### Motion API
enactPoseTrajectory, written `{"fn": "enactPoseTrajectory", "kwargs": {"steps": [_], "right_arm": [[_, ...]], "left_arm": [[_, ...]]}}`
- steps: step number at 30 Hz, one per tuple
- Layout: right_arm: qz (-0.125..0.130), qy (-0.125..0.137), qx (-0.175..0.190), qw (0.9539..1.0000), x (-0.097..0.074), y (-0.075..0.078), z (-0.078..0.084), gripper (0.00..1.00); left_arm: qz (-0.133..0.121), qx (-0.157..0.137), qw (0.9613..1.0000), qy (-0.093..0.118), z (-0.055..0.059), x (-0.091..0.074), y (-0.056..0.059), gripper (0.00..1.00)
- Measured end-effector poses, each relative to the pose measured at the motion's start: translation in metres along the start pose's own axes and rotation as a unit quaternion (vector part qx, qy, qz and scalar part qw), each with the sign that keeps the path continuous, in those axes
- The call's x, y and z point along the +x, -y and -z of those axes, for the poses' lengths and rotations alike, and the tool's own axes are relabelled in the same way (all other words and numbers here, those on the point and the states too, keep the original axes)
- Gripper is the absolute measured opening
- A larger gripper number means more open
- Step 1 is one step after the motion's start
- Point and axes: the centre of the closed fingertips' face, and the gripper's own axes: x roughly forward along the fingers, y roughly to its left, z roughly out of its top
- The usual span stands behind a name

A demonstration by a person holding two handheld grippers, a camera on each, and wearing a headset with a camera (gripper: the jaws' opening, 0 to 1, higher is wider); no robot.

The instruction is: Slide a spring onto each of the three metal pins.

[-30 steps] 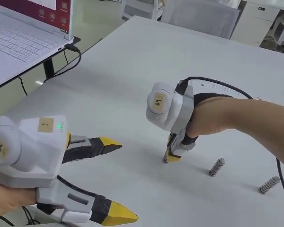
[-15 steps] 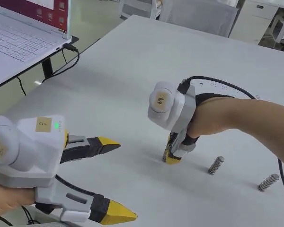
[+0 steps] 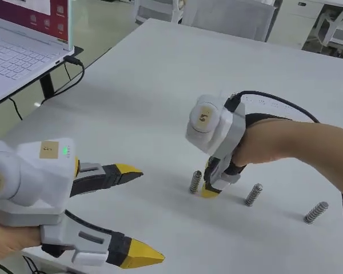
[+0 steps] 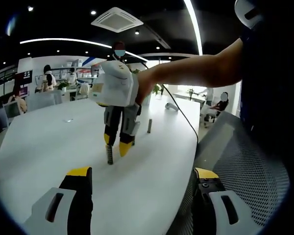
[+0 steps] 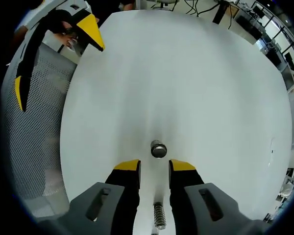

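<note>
Three small metal springs stand upright in a row on the white table (image 3: 160,85): a left spring (image 3: 195,181), a middle spring (image 3: 252,194) and a right spring (image 3: 315,212). My right gripper (image 3: 208,192) points down at the table just right of the left spring, not touching it. In the right gripper view its yellow tips (image 5: 155,165) are slightly apart and hold nothing. The spring's top (image 5: 158,149) lies just past them. My left gripper (image 3: 135,214) hovers open and holding nothing at the near left, and in its own view (image 4: 142,177) it faces the right gripper (image 4: 118,147).
An open laptop (image 3: 23,45) sits on a stand at the far left with a black cable (image 3: 74,71) hanging from it. The right gripper's black cable (image 3: 274,103) arcs over the forearm. A mesh chair (image 4: 245,161) is by the near table edge.
The right gripper's tips have come off the left spring and shifted a little right. That spring now stands uncovered beside them. The head camera has shifted; the left gripper stays put.
</note>
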Motion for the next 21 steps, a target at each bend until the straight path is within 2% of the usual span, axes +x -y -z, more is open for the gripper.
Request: {"fn": "enactPoseTrajectory", "kwargs": {"steps": [5,9,21], "right_arm": [[0.004,0.013,0.014,0.9998,-0.004,-0.005,0.006,0.21],[0.007,0.036,0.027,0.9990,-0.008,-0.010,0.005,0.22],[0.014,0.092,0.065,0.9936,-0.018,-0.031,0.009,0.24]], "left_arm": [[0.001,0.003,1.0000,-0.001,-0.002,0.000,-0.001,0.81],[0.001,0.004,1.0000,-0.002,-0.003,0.000,-0.002,0.81],[0.006,0.006,1.0000,-0.005,-0.006,0.004,-0.001,0.81]]}}
